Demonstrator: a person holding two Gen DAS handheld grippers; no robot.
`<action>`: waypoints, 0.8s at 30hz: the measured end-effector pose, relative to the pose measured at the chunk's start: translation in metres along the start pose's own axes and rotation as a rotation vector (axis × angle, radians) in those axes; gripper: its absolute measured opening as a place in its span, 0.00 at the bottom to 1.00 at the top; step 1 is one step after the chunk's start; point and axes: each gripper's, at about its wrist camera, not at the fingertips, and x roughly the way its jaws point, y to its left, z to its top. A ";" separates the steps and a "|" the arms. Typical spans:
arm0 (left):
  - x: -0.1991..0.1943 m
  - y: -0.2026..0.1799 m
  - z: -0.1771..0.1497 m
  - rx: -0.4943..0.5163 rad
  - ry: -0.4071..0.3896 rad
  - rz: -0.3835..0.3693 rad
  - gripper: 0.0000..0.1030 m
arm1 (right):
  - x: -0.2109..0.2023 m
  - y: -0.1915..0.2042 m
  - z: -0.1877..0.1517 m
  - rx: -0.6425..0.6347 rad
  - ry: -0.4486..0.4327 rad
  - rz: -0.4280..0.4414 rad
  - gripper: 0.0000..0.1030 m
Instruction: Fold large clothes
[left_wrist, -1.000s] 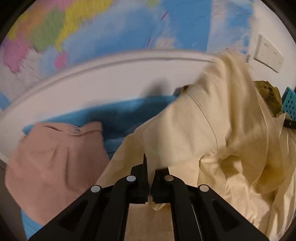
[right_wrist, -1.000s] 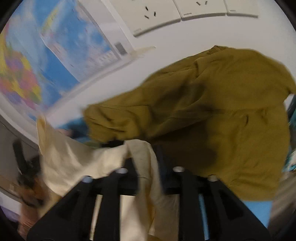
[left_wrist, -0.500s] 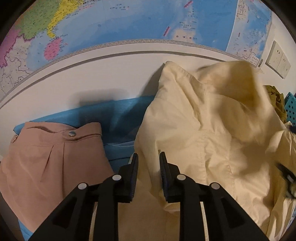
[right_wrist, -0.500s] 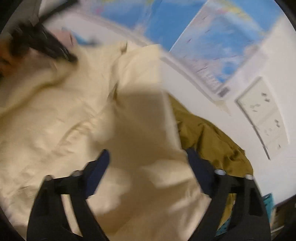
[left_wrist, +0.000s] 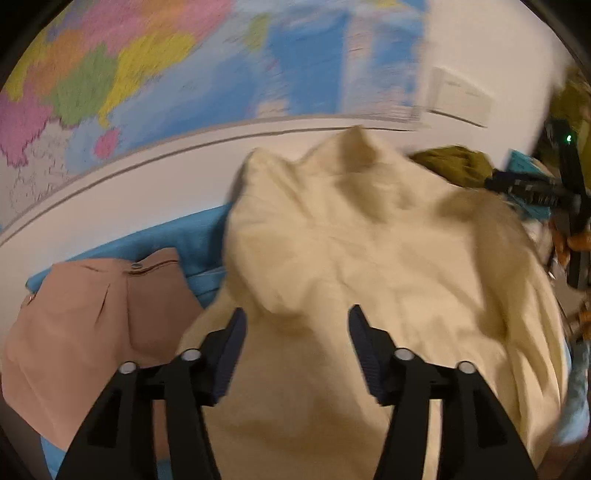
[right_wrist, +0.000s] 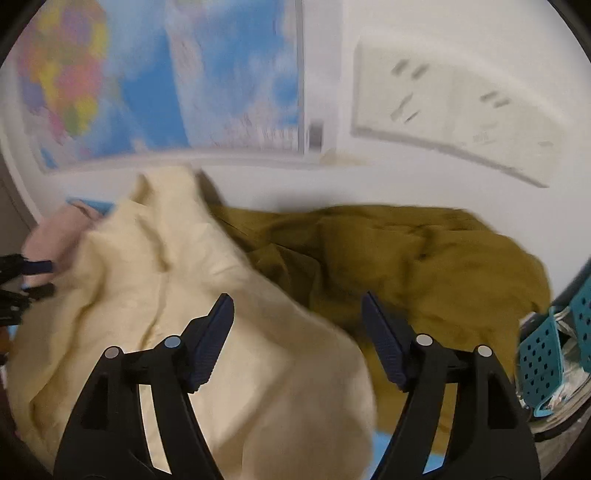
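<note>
A large cream garment (left_wrist: 369, 266) lies crumpled on the blue cloth-covered table (left_wrist: 177, 236); it also shows in the right wrist view (right_wrist: 177, 295). My left gripper (left_wrist: 295, 332) is open and empty just above the garment's near part. My right gripper (right_wrist: 297, 321) is open and empty over the garment's right edge, where it meets an olive garment (right_wrist: 424, 266). The right gripper also shows at the right edge of the left wrist view (left_wrist: 546, 192).
A folded pink garment (left_wrist: 85, 325) lies left of the cream one. The olive garment (left_wrist: 454, 166) is heaped at the back right. A teal perforated basket (right_wrist: 546, 350) stands at far right. A wall with a map (left_wrist: 184, 74) and sockets (right_wrist: 461, 110) is close behind.
Both grippers have let go of the cream garment and opened wide. The garment has dropped into a heap on the table. Both cameras are moving, so the frames are blurred.
</note>
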 end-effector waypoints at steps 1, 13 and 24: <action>-0.007 -0.010 -0.005 0.018 -0.009 -0.014 0.60 | -0.018 0.001 -0.009 -0.003 -0.017 0.025 0.73; -0.055 -0.081 -0.118 0.219 0.091 -0.118 0.78 | -0.082 0.068 -0.181 0.005 0.164 0.244 0.79; -0.129 0.050 -0.076 -0.115 0.005 0.282 0.27 | -0.095 0.071 -0.182 0.099 0.089 0.447 0.06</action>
